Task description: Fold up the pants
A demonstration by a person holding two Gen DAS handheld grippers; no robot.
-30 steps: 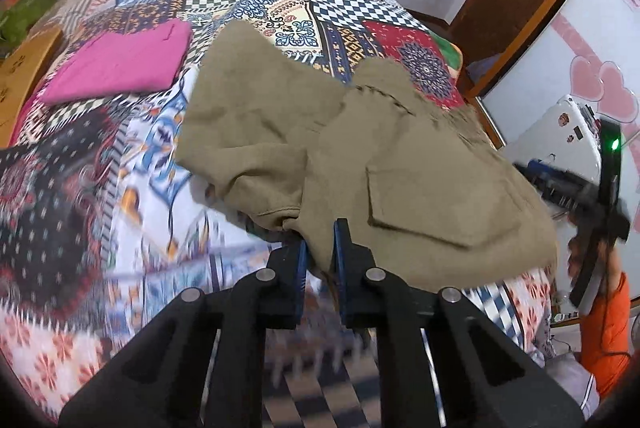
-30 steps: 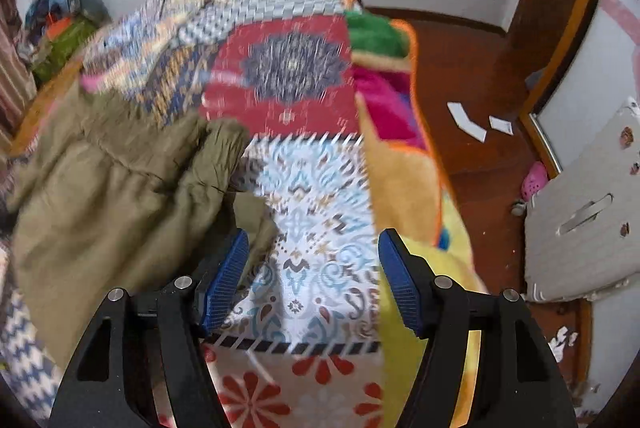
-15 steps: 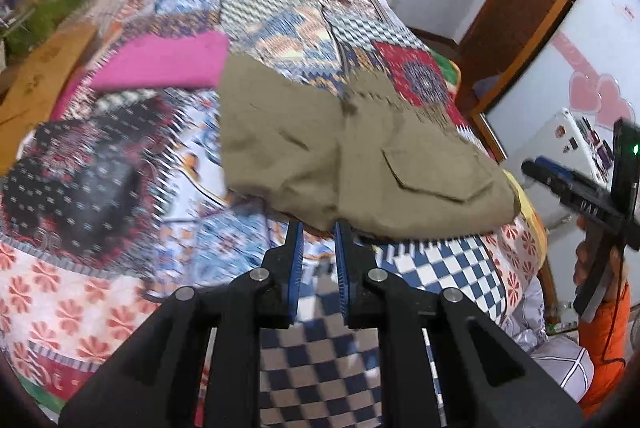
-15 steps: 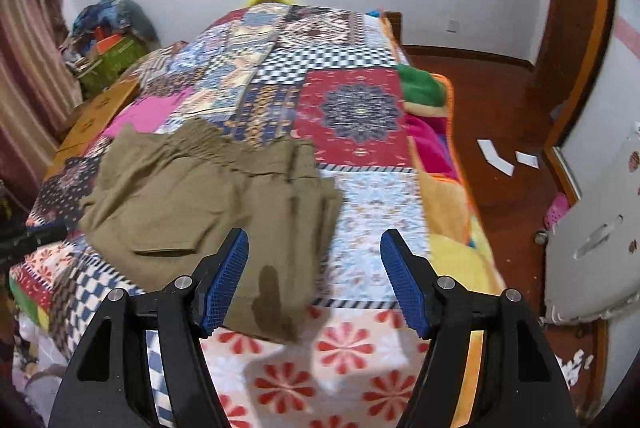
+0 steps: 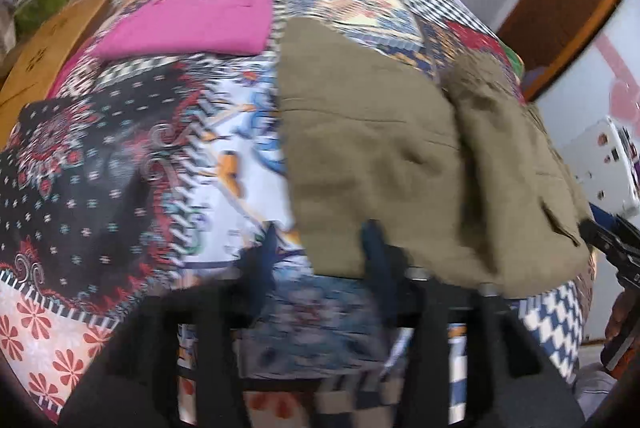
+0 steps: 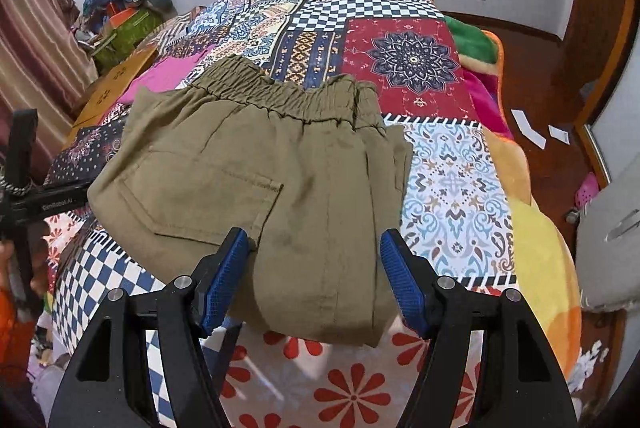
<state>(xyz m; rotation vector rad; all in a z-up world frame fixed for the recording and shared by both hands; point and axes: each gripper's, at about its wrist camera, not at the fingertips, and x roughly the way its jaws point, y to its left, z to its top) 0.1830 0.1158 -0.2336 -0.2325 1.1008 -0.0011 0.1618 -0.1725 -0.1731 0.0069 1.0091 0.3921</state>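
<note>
Right gripper (image 6: 314, 272): jaws wide apart, nothing held, hovering over near edge of pants (image 6: 256, 184). Left gripper (image 5: 320, 256): blurred, jaws parted, nothing between. Pants lie as folded bundle on patchwork bedspread (image 6: 404, 56), waistband toward 12 o'clock. Pink cloth (image 5: 192, 24) at 11 o'clock. Judgement: fold looks nearly complete; maybe only smoothing left.

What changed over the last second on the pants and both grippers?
The left gripper opened and let go of the olive pants, which now lie folded on the patchwork bedspread. The right gripper pulled back, open throughout. The pink cloth stayed put.
</note>
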